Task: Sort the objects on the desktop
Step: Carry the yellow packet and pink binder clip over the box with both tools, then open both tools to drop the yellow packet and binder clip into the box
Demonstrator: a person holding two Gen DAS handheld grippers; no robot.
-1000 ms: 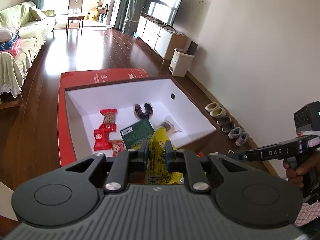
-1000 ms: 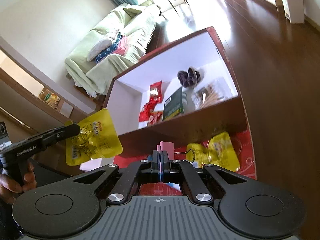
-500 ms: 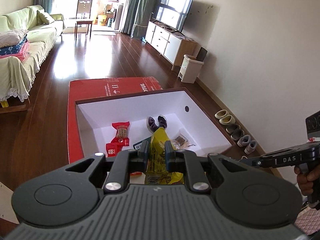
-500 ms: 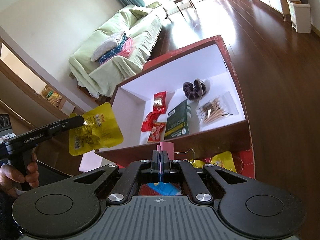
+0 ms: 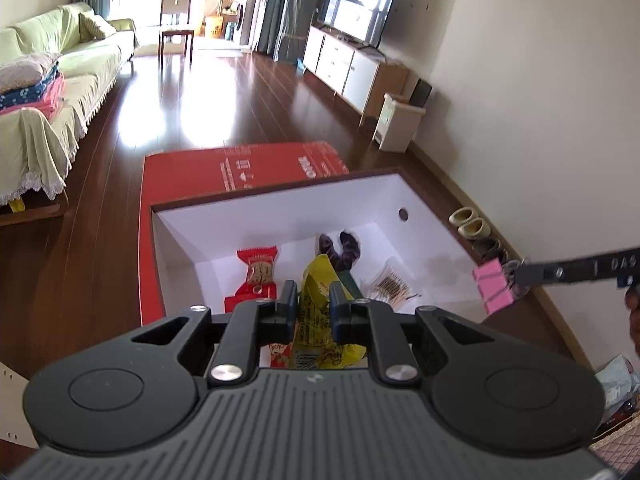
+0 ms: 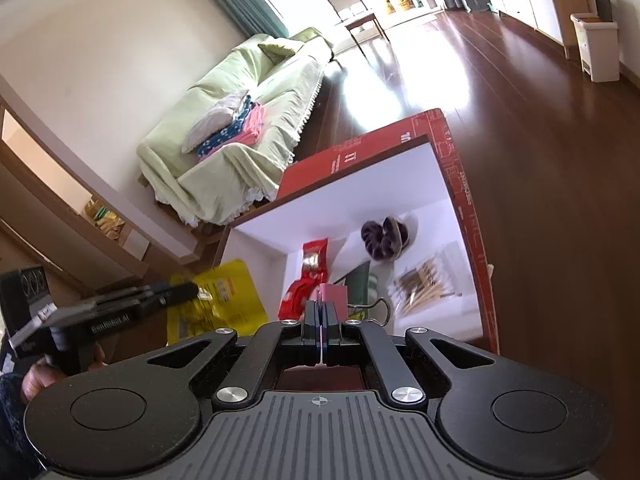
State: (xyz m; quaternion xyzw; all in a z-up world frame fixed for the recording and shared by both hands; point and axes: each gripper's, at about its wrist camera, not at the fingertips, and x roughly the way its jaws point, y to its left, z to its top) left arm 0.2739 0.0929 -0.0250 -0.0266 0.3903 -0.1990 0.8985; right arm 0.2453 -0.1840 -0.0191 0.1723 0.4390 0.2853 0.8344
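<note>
The yellow packet, pinched in the left claw, is held directly above the box (the right claw, gripping a pink clip, hangs over its near wall).

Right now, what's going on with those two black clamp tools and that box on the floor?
A person is sorting small items into a white-lined box. The left gripper pinches a yellow snack packet between its fingers; the right gripper holds a pink binder clip. Both hang near the box's front edge. Red snack packs, a dark scrunchie and a toothpick bag already lie inside.
</note>
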